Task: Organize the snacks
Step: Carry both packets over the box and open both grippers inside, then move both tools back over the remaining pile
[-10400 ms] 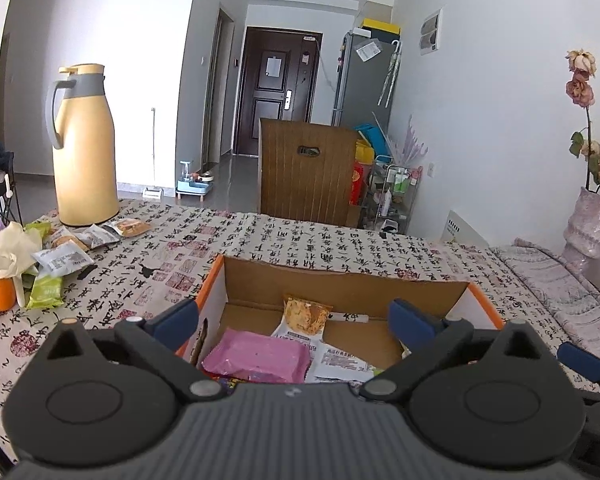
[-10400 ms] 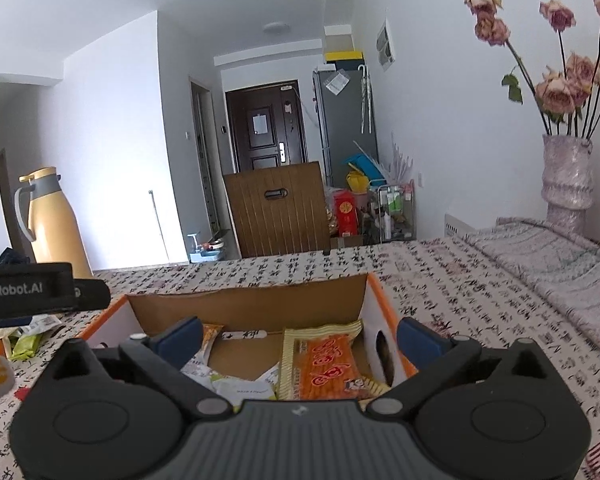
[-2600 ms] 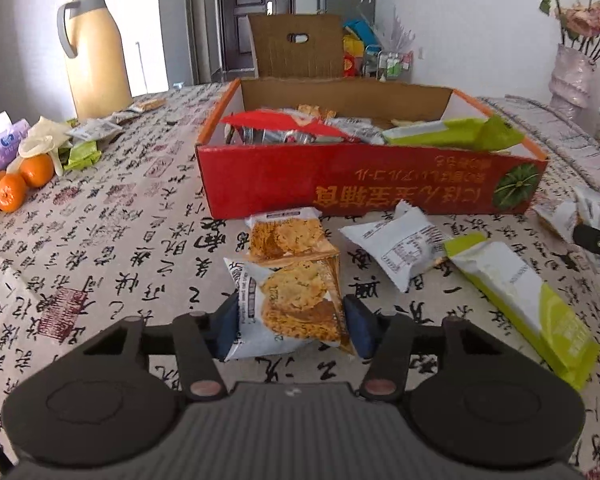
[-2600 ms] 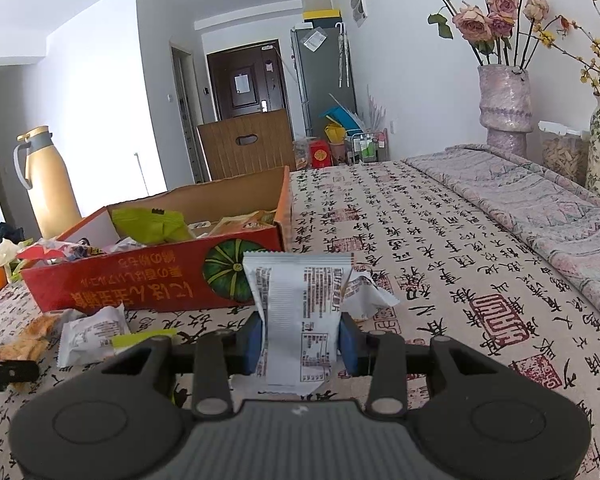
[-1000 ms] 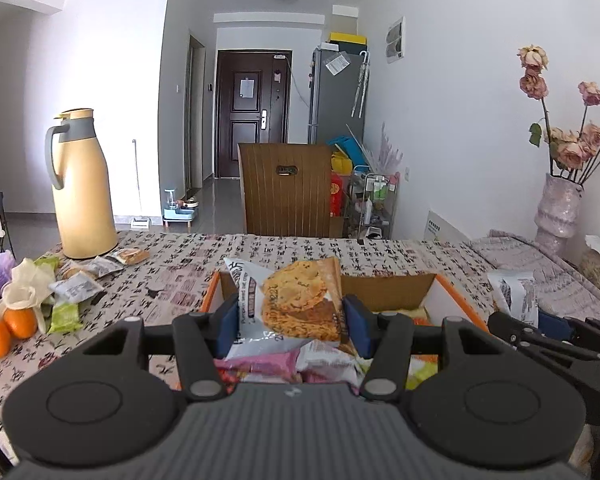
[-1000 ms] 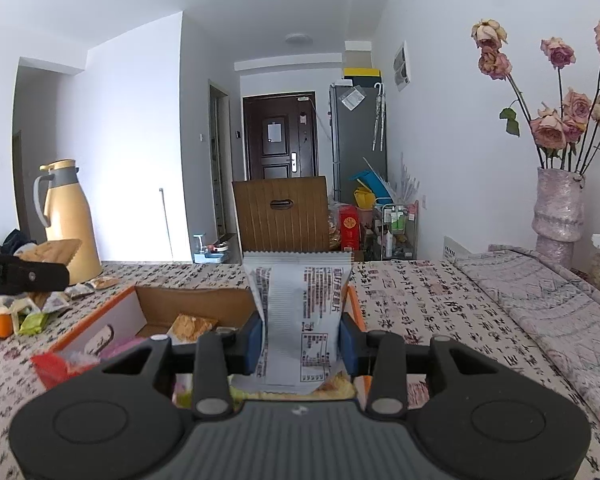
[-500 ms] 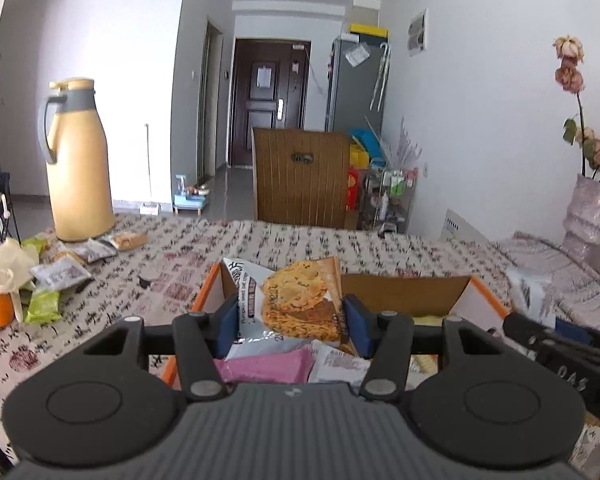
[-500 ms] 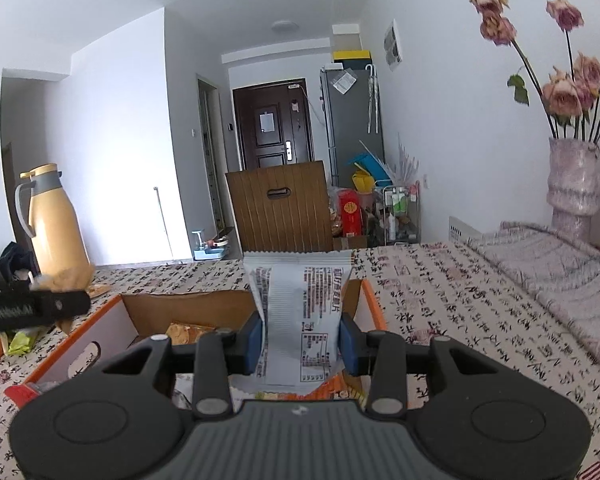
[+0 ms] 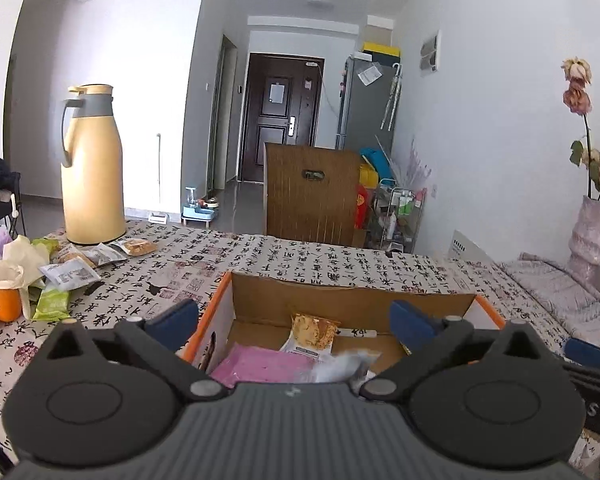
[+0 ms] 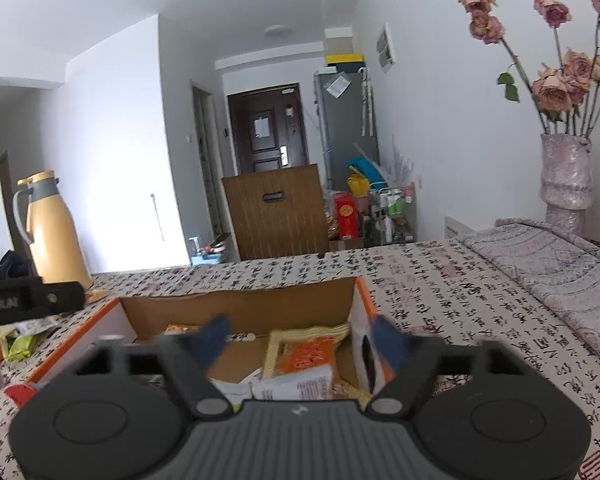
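The cardboard box (image 9: pixel 340 300) with an orange rim sits on the table just ahead of both grippers. My left gripper (image 9: pixel 293 320) hangs over its near left part, its jaws opening wide with nothing between the pads. Below it lie a pink packet (image 9: pixel 260 368), a cracker packet (image 9: pixel 314 332) and a blurred white packet (image 9: pixel 340 364). My right gripper (image 10: pixel 300 340) is over the right part of the box (image 10: pixel 240 308), jaws opening and motion-blurred. A white packet (image 10: pixel 296 386) lies loose beneath them on an orange packet (image 10: pixel 312 356).
A yellow thermos jug (image 9: pixel 92 172) stands at the table's far left, with several snack packets (image 9: pixel 72 272) and oranges (image 9: pixel 4 304) near it. A vase of dried roses (image 10: pixel 566 176) is at the right. A wooden chair back (image 9: pixel 312 192) rises beyond the table.
Both grippers opened. The cracker packet left the left jaws and the white packet left the right jaws; both dropped into the box.
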A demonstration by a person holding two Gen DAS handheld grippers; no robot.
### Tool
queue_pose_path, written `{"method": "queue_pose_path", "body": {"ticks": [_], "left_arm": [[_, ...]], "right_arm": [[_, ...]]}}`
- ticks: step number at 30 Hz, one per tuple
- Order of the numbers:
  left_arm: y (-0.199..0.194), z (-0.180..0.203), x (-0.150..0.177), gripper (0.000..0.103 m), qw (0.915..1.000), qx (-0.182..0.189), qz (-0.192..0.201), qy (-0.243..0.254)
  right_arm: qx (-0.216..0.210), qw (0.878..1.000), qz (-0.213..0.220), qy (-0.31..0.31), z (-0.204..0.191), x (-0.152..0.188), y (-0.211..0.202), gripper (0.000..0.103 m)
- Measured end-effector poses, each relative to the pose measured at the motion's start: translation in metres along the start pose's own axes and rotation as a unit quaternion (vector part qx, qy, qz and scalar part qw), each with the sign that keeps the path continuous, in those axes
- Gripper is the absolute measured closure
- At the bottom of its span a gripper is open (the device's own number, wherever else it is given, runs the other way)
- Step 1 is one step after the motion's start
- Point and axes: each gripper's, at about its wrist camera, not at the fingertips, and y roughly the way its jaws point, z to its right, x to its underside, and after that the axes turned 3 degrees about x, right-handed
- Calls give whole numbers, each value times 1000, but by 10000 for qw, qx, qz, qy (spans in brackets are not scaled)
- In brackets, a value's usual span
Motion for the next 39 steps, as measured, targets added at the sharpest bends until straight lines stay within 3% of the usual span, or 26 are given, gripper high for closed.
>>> {"method": "queue_pose_path", "body": {"ticks": [2, 20, 39], "left_arm": [[0, -2, 0, 0, 9999, 61, -46, -68], [-5, -1, -2, 0, 9998, 63, -83, -146], [-64, -11, -12, 0, 9994, 157, 56, -298]], "right_arm": [[62, 9999, 71, 60, 2, 0, -3, 0], [115, 9997, 131, 154, 4, -3, -7, 0], [89, 9992, 352, -147, -8, -14, -69, 0]]}}
